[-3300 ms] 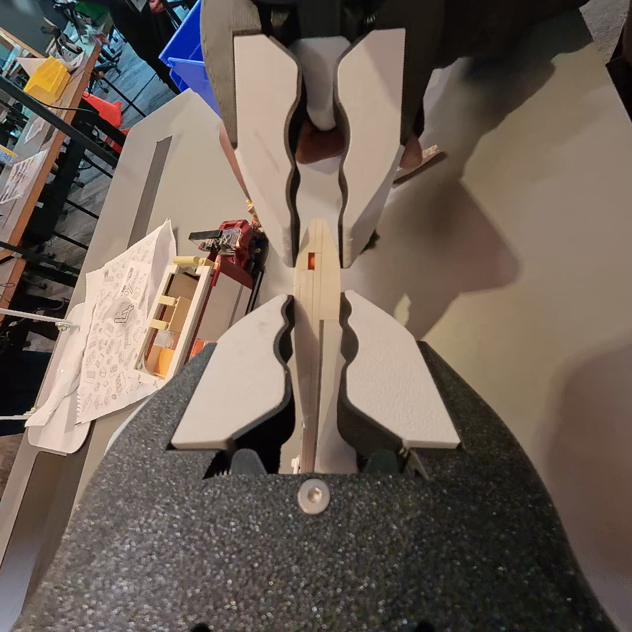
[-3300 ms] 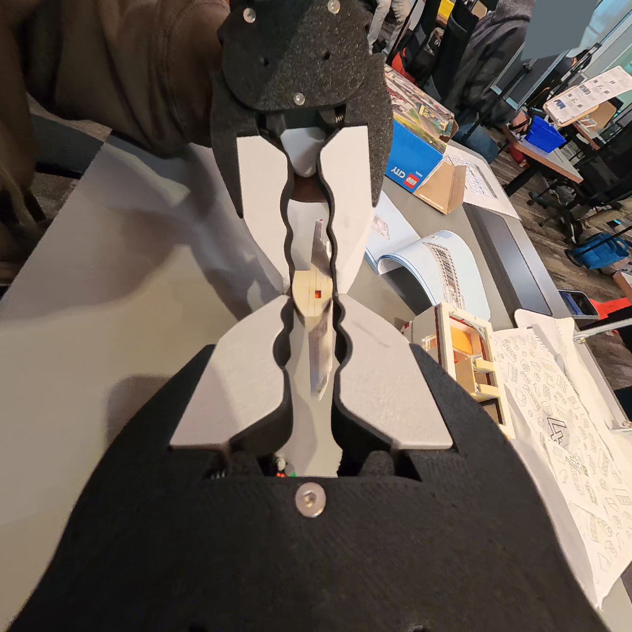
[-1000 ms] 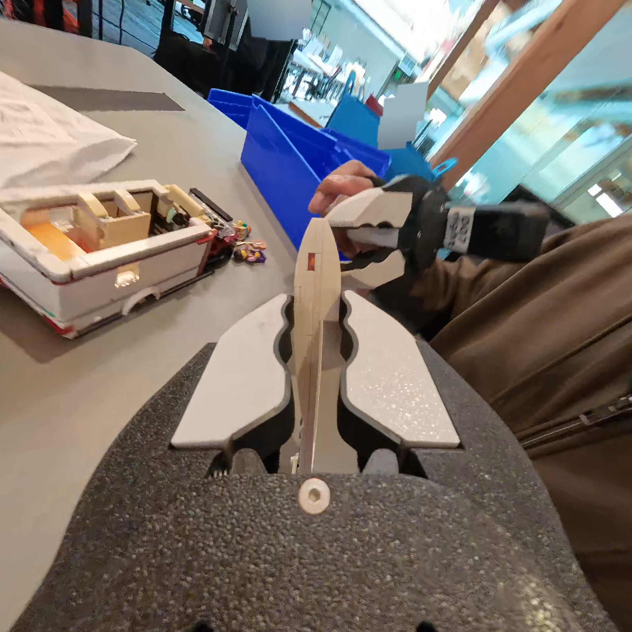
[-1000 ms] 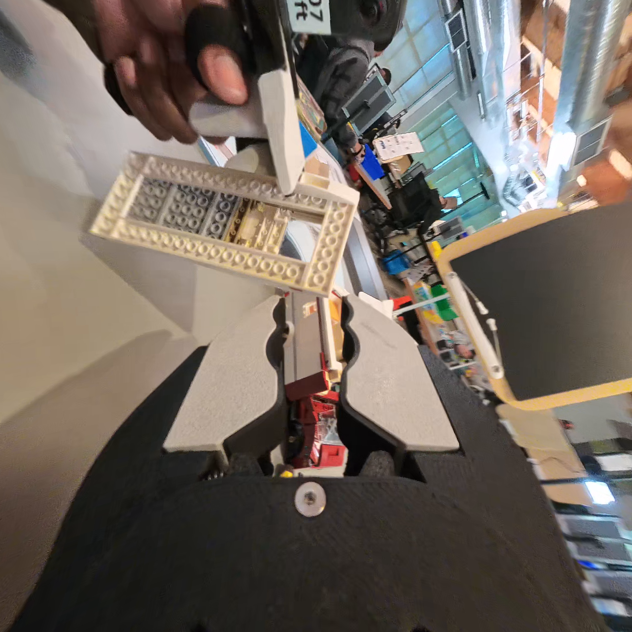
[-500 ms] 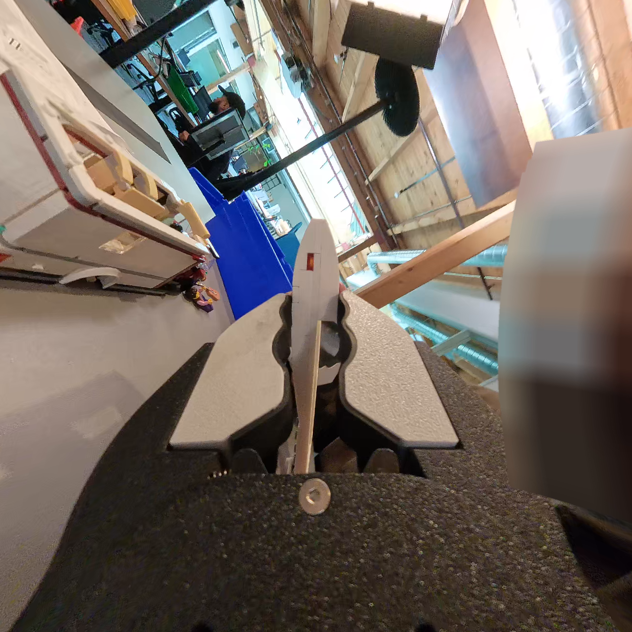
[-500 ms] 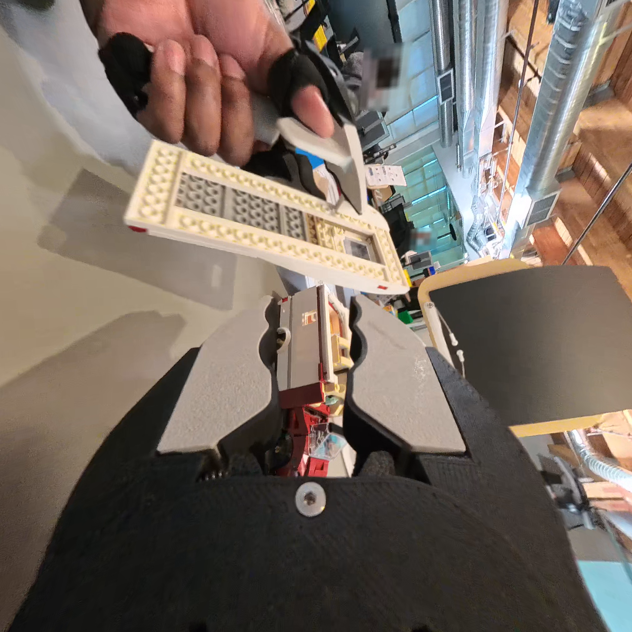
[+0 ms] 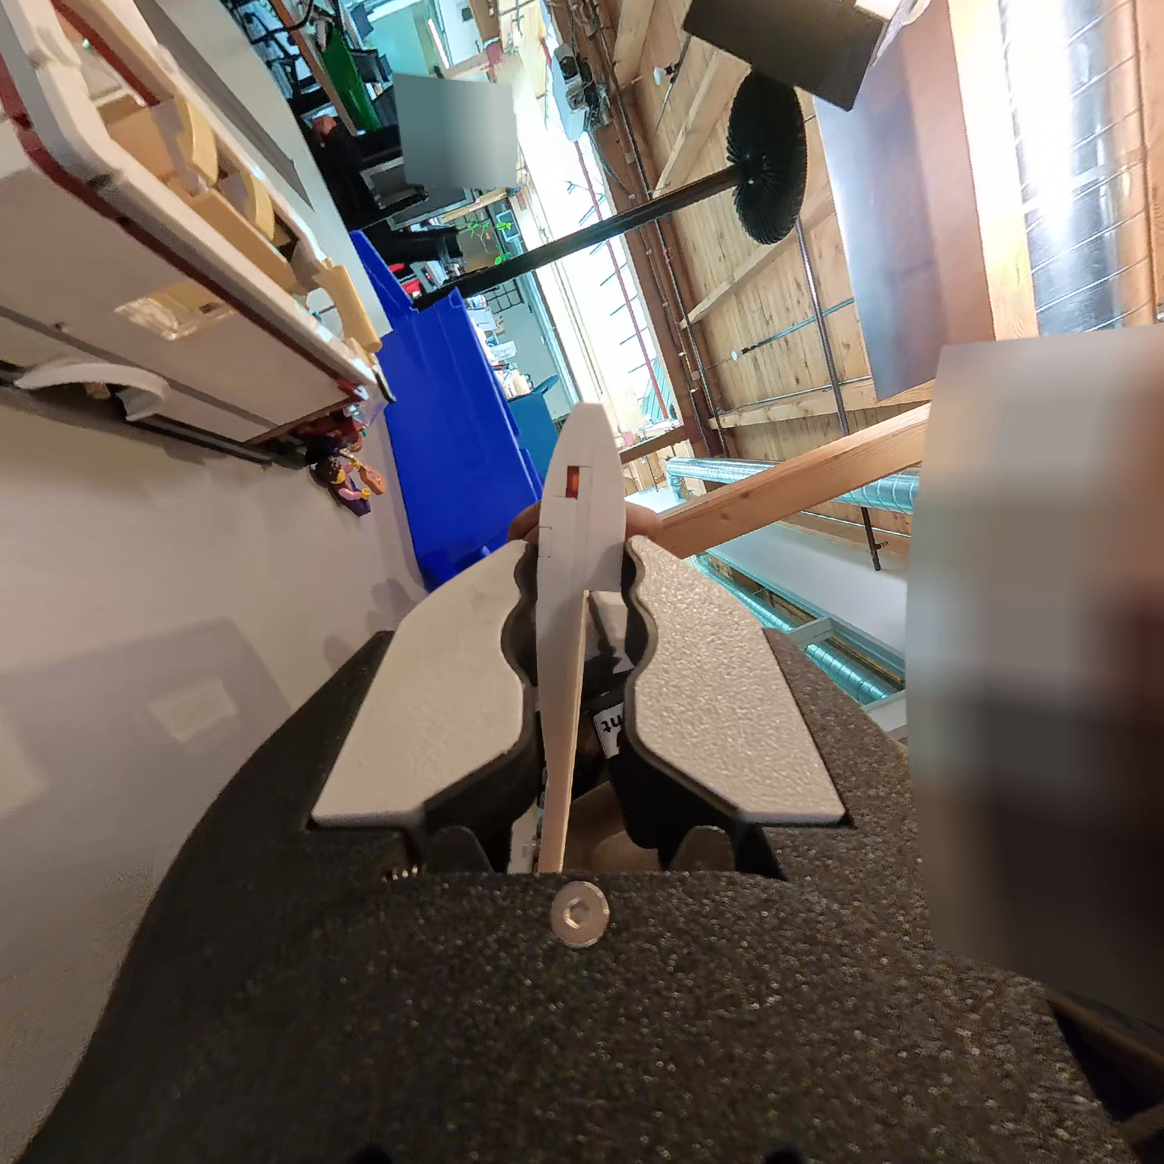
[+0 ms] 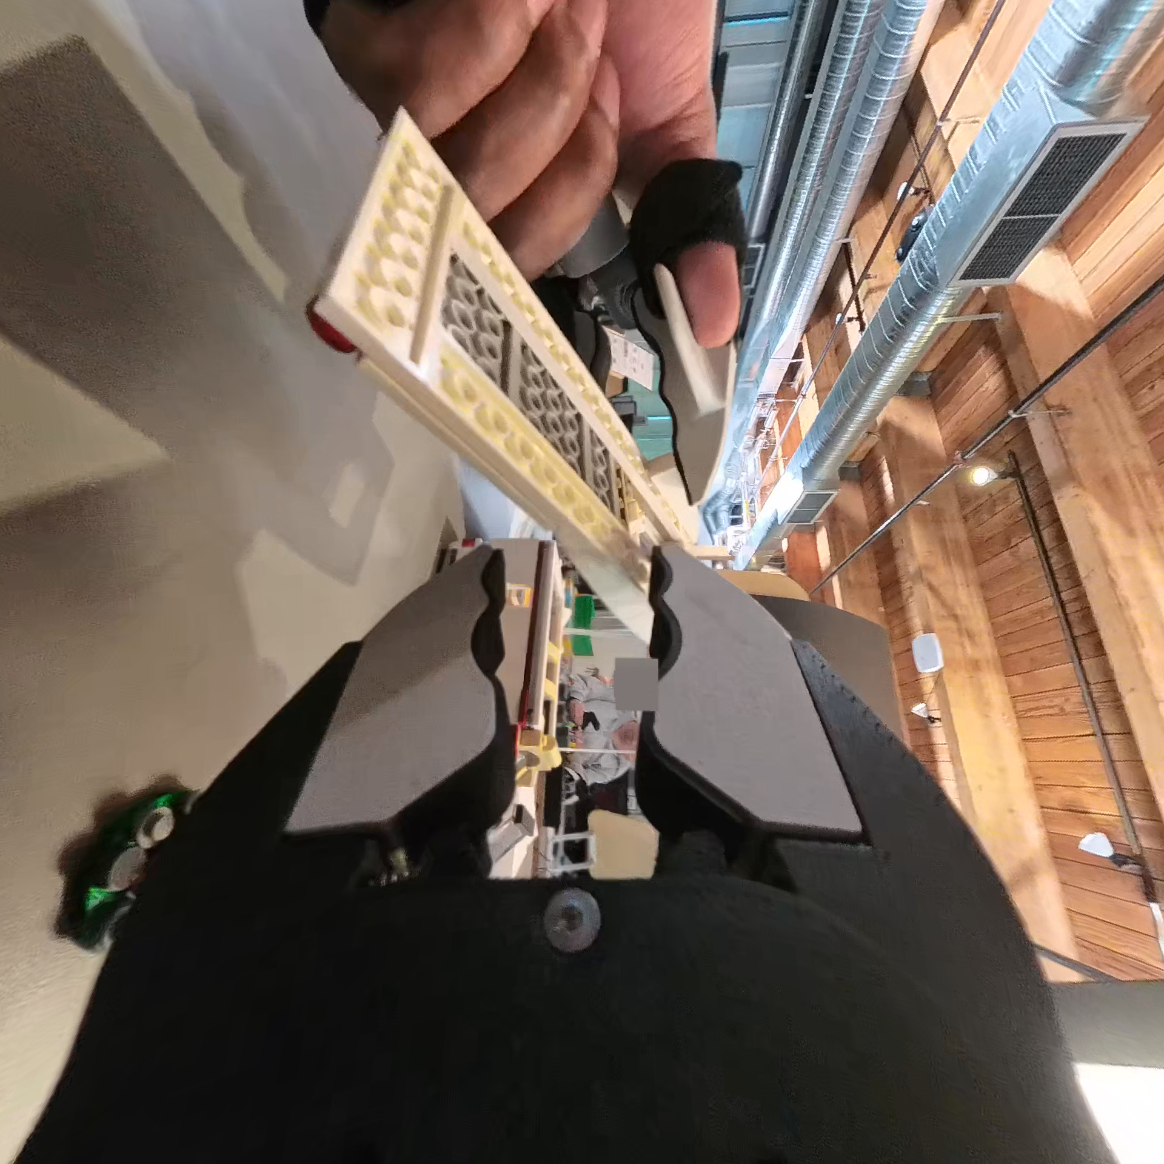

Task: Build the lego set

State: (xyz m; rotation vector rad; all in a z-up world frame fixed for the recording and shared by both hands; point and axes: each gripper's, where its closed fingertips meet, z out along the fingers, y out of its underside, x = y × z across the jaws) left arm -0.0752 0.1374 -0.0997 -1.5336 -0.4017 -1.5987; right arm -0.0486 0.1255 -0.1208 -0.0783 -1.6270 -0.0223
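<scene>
My left gripper (image 7: 579, 554) is shut on a flat white brick panel (image 7: 582, 504) that stands edge-on between its pads, a small red square near its tip. In the right wrist view the same panel (image 8: 504, 378) shows its studded white rim and grey inner plates, held by the left gripper's finger (image 8: 693, 378) and a hand (image 8: 567, 126). The panel's lower end reaches between the jaws of my right gripper (image 8: 576, 560) and lies close to the right finger (image 8: 693, 630). The left finger stands apart from it, so that gripper is open.
A white brick vehicle with dark red trim (image 7: 126, 252) stands on the grey table (image 7: 157, 567); it also shows behind my right jaws (image 8: 535, 630). A small figure (image 7: 349, 479) lies beside a blue bin (image 7: 453, 453). A blurred green thing (image 8: 119, 869) sits at lower left. There is about 4 centimetres between the tips of the two grippers. The blurred green thing (image 8: 119, 869) is about 11 centimetres from my right fingertips.
My right jaws have widened. The panel in my left gripper has swung towards the right gripper, and its end now sits between the right jaws. Both views have tilted up.
</scene>
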